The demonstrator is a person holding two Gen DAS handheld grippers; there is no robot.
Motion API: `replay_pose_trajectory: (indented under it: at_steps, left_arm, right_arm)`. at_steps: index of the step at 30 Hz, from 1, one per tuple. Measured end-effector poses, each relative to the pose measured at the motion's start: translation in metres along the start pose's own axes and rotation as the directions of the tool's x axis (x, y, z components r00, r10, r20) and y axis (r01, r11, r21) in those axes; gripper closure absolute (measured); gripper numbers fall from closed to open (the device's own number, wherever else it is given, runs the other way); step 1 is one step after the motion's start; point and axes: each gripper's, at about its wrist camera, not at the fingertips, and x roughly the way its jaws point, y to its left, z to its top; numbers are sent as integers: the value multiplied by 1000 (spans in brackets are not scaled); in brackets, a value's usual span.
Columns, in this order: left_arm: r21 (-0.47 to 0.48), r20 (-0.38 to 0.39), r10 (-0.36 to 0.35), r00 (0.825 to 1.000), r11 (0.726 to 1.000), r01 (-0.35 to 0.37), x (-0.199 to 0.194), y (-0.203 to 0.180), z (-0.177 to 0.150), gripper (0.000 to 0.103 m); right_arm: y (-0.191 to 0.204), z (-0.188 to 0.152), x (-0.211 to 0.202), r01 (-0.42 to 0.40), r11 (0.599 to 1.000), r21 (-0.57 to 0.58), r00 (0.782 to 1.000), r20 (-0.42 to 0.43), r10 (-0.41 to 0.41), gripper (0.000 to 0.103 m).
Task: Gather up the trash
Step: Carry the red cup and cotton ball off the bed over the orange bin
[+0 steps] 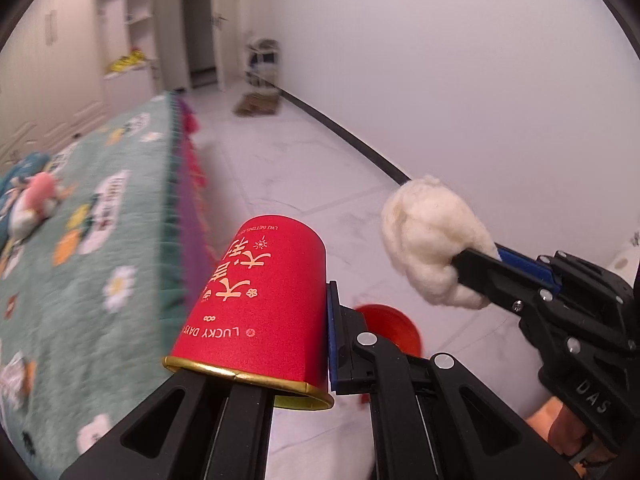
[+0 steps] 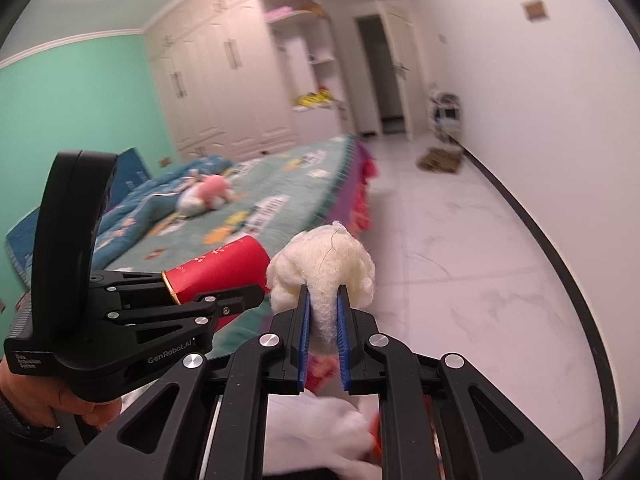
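Observation:
My left gripper [image 1: 276, 344] is shut on a red paper cup [image 1: 256, 304] with gold print; one finger goes inside its mouth, the other presses its outer wall. The cup also shows in the right wrist view [image 2: 218, 270]. My right gripper [image 2: 323, 304] is shut on a white cotton wad [image 2: 320, 270], held in the air; the wad also shows in the left wrist view [image 1: 432, 240]. Both grippers hang above the floor beside the bed. A red round object [image 1: 396, 326] lies below, blurred.
A bed with a teal patterned cover [image 1: 92, 240] and a plush toy [image 2: 208, 196] is on the left. White tiled floor [image 2: 460, 260] runs to an open doorway [image 2: 384, 76]. Wardrobes [image 2: 224, 80] line the far side. A small rack [image 2: 446, 116] and a mat [image 2: 440, 160] stand by the white wall.

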Motion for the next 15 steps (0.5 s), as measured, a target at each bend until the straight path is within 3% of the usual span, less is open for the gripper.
replay_pose_trajectory:
  at_steps: [15]
  left_arm:
    - [59, -187, -116, 976, 990, 129, 119, -48, 9, 97]
  right_arm:
    - [-113, -46, 33, 169, 971, 167, 980, -135, -147, 91]
